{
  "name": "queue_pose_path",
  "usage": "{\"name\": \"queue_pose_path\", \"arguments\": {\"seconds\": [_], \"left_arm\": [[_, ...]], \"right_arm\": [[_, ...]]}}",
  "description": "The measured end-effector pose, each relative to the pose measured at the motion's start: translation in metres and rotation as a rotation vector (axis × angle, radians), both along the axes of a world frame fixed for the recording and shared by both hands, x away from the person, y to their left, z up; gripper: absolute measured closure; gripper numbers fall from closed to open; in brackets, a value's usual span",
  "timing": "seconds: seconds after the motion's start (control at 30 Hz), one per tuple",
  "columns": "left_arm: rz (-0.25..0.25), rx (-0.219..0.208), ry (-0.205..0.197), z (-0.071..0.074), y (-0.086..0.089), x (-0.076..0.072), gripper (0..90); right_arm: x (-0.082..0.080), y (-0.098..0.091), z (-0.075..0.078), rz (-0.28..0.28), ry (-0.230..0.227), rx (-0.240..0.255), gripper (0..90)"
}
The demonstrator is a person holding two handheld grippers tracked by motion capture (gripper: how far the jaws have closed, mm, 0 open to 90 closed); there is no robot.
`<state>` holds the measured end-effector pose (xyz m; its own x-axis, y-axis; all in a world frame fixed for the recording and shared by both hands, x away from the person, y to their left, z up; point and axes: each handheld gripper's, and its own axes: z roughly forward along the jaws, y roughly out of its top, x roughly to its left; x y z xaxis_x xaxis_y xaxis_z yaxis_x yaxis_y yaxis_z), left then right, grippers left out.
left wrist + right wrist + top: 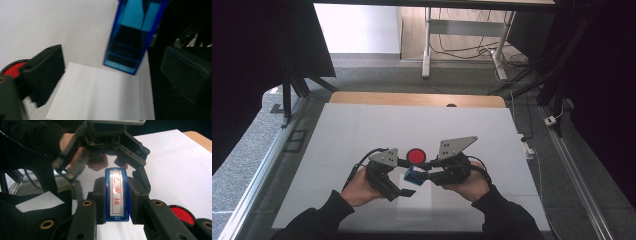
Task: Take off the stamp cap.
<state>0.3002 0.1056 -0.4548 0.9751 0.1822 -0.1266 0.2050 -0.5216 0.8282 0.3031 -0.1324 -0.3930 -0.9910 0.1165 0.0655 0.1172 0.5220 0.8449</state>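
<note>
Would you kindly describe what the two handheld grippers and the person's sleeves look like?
Both the left gripper and the right gripper are black, built of bolted linkage bars with brass-coloured pivots. Each carries a grey three-cornered plate on top and trails a black cable. The sleeves are dark.

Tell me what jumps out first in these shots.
The blue stamp, clamped between the right gripper's jaws at mid-table, its top label bearing red characters. Just behind it on the white table lies a round red ink pad. The left gripper is open beside the stamp, over a white paper sheet.
</note>
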Motion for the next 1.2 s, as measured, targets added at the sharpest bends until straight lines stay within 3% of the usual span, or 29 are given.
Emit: {"name": "queue_pose_path", "arguments": {"seconds": [0.07, 0.23, 0.27, 0.6, 0.93, 1.2], "left_arm": [[-0.015, -0.016, -0.005, -0.0001, 0.0021, -0.0004, 18.9], [-0.057, -0.049, -0.013, 0.0013, 0.0066, -0.0014, 31.2], [-0.059, -0.054, -0.013, 0.0017, 0.0071, -0.0018, 37.6], [-0.111, -0.062, -0.008, 0.0034, 0.0089, -0.0038, 56.5], [-0.148, -0.059, -0.011, 0.005, 0.0095, -0.0051, 66.4], [-0.152, -0.081, 0.012, 0.0038, 0.0096, -0.0048, 68.0]], "right_arm": [[-0.0011, 0.0001, 0.0013, 0.011, -0.001, -0.002, 71.6], [-0.0019, 0.0005, 0.0019, 0.03, 0.003, 0.003, 71.6], [-0.0025, 0.0009, 0.0022, 0.037, 0.002, 0.004, 71.7], [-0.004, 0.0011, 0.0041, 0.069, 0.0, 0.009, 71.7], [-0.0048, 0.0008, 0.0057, 0.083, -0.003, 0.012, 71.6], [-0.0045, 0.0002, 0.0058, 0.091, 0.007, 0.02, 71.6]]}}
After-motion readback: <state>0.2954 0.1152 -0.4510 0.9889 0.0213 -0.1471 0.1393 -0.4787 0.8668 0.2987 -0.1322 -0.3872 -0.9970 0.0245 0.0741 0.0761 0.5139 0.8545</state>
